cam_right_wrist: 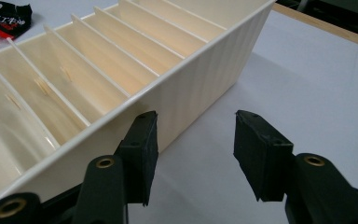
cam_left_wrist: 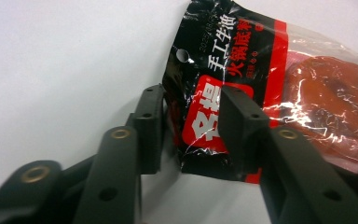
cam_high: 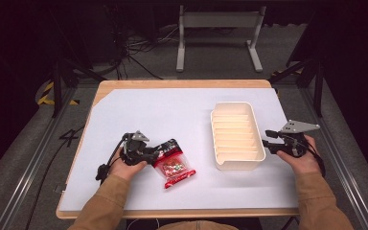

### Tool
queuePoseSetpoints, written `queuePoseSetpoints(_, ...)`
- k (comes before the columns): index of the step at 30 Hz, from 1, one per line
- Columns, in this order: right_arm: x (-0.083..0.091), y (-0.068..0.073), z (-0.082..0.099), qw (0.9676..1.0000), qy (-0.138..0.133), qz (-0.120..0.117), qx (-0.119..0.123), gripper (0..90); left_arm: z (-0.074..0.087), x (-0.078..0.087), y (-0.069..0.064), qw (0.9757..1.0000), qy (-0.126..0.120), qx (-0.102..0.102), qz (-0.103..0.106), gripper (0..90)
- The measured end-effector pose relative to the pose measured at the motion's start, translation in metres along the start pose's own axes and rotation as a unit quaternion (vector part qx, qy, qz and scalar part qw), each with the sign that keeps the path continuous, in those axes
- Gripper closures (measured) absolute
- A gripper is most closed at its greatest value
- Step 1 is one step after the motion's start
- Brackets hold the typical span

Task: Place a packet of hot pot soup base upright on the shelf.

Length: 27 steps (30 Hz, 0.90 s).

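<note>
Two grippers are held low over a white sheet (cam_high: 172, 110) covering the wooden table. A red-and-black hotpot-seasoning packet (cam_high: 173, 163) lies near the front edge, left of centre. Its black end is seen between the jaws of the left gripper (cam_left_wrist: 191, 123) in the left gripper view; whether the pads are pressed on it cannot be told. A cream plastic bin with slotted dividers (cam_high: 236, 135) stands toward the right edge. The right gripper (cam_right_wrist: 193, 140) is held beside the bin's outer wall, jaws spread, with nothing between them; one jaw lies close against that wall.
</note>
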State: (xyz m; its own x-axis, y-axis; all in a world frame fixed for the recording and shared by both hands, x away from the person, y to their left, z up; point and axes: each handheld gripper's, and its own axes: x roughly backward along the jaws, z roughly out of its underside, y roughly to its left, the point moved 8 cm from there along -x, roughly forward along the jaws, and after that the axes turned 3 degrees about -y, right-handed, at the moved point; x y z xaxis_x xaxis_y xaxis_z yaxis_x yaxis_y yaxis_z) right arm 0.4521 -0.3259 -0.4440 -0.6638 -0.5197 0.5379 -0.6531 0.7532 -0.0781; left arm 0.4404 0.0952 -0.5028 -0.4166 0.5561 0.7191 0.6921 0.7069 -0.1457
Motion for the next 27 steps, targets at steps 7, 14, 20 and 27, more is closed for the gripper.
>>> queuePoseSetpoints(7,0.0,0.0,0.0,1.0,-0.001,0.0,0.001,49.6,0.0,-0.001,-0.001,1.0,0.002,-0.002,-0.001,79.0)
queuePoseSetpoints(14,0.0,0.0,0.0,1.0,-0.001,0.001,0.003,50.1,-0.001,-0.001,-0.002,1.0,0.006,-0.006,-0.005,87.9)
queuePoseSetpoints(20,0.0,0.0,0.0,1.0,-0.003,-0.001,0.003,50.4,-0.005,0.005,-0.004,0.9999,-0.012,-0.008,-0.006,89.6)
queuePoseSetpoints(27,0.0,0.0,0.0,1.0,-0.006,-0.005,0.001,52.2,-0.013,0.018,-0.01,0.9989,-0.044,-0.016,-0.004,89.8)
